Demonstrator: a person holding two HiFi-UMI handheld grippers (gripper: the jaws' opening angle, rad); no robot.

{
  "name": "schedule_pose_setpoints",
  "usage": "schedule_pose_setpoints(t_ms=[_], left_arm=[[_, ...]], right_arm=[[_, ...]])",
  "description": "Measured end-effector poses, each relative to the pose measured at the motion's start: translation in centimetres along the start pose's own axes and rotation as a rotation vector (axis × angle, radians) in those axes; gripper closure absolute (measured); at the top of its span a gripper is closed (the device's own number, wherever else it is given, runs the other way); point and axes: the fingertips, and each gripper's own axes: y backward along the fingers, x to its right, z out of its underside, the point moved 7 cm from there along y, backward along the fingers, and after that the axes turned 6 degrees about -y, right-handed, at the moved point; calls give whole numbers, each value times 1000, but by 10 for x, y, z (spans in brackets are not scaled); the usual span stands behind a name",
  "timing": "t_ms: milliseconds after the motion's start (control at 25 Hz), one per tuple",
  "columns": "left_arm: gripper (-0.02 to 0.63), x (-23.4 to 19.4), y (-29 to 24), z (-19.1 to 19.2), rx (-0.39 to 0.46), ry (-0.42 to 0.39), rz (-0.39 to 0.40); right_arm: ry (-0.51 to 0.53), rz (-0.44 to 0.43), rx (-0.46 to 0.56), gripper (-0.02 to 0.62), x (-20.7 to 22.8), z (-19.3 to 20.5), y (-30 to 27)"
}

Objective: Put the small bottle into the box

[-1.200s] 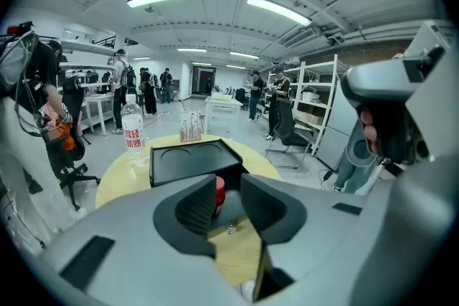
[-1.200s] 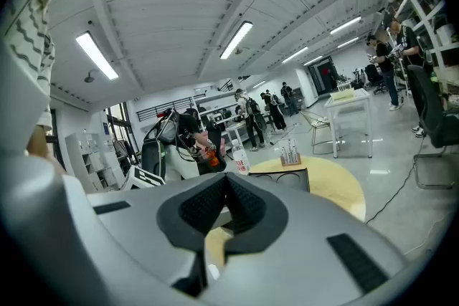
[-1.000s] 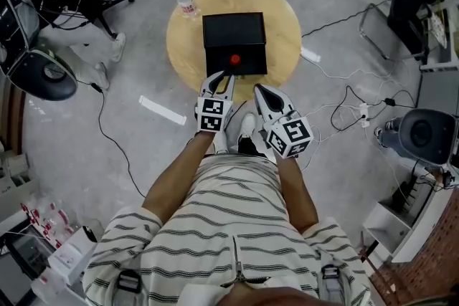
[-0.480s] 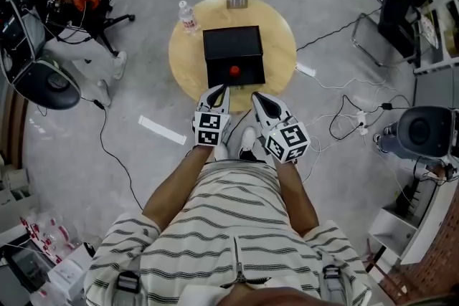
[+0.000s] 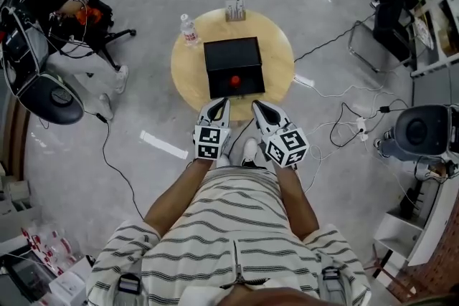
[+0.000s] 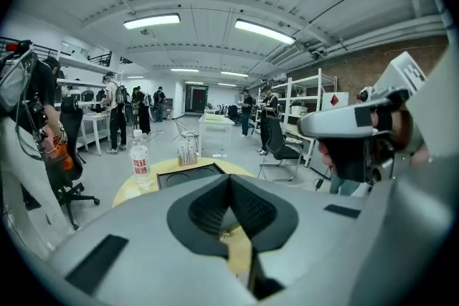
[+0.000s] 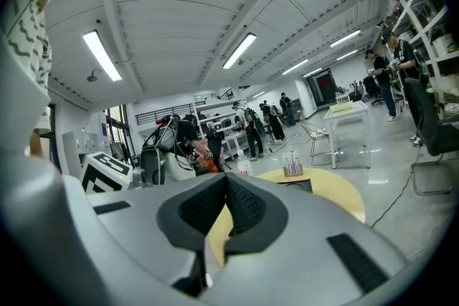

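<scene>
Small bottle [image 5: 234,80] shows only as a red cap, just ahead of both tools, in the near part of the open black box [image 5: 231,54]. The left tool [image 5: 223,102] has just been closing and is pressed together on nothing. The right tool [image 5: 257,105] beside it is likewise pressed together and empty. By its size the bottle is probably light, stiff and smooth, best pinched across the body under the cap. Nothing else shows in the box. Further out on the round tabletop [image 5: 281,46] stand a water bottle [image 5: 189,31] and a vial rack [image 5: 234,11].
</scene>
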Motion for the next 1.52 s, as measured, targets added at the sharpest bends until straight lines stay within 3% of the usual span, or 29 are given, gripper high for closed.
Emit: schedule_pose_setpoints(t_ms=[400, 1520], left_arm=[[584, 3, 20, -26, 88, -12, 13], [584, 9, 36, -39, 155, -30, 14]], right_arm=[[4, -8, 11, 579, -2, -1, 1], [53, 8, 17, 580, -6, -7, 4]])
